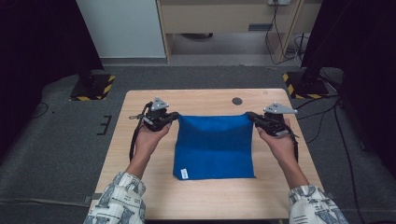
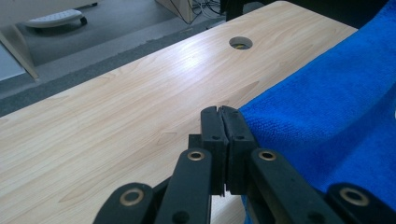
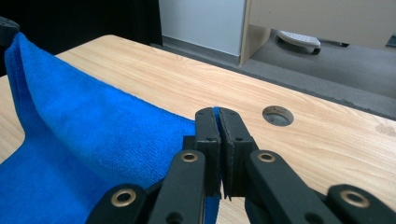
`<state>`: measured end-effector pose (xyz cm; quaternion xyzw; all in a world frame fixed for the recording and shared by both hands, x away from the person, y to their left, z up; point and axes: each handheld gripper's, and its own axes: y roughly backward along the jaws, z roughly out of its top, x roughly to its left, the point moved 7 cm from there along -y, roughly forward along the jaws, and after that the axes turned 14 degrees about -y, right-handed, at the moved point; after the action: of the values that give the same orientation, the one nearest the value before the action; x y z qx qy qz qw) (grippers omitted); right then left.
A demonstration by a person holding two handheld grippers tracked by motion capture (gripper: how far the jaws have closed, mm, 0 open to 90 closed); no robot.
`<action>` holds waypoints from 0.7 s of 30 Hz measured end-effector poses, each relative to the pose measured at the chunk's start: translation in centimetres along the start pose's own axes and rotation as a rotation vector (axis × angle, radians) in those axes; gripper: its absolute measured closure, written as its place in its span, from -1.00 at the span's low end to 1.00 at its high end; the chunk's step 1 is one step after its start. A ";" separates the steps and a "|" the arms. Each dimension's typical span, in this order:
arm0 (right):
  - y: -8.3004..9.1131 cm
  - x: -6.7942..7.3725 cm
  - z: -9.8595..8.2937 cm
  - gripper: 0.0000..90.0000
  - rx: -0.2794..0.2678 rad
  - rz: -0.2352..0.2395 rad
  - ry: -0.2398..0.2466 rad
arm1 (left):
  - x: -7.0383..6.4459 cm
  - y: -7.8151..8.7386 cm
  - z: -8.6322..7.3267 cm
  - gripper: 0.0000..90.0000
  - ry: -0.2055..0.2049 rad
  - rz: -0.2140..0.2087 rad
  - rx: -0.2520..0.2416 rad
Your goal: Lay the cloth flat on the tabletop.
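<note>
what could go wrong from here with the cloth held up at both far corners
Each claw, left and right, pinches only a thin corner of the blue cloth, so a corner may slip out. The near edge lies on the table; uneven pulling could skew the fold.

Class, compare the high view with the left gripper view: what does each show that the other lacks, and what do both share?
High view alone: both patterned sleeves, the right gripper, the cloth's white tag.
Left gripper view alone: the left gripper up close, jaws pressed shut on the cloth's corner.
Both: the blue cloth, the wooden table and its round hole.
</note>
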<state>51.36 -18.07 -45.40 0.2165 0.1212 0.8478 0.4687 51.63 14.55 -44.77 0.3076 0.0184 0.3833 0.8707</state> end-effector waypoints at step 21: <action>-2.9 -1.4 -1.2 0.94 0.061 -0.043 -0.007 | 1.0 -2.4 -1.3 0.97 0.034 0.025 0.053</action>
<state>53.58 -17.67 -48.01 0.2308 0.1500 0.8328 0.4803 53.57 14.65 -46.97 0.3240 0.0396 0.3987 0.8570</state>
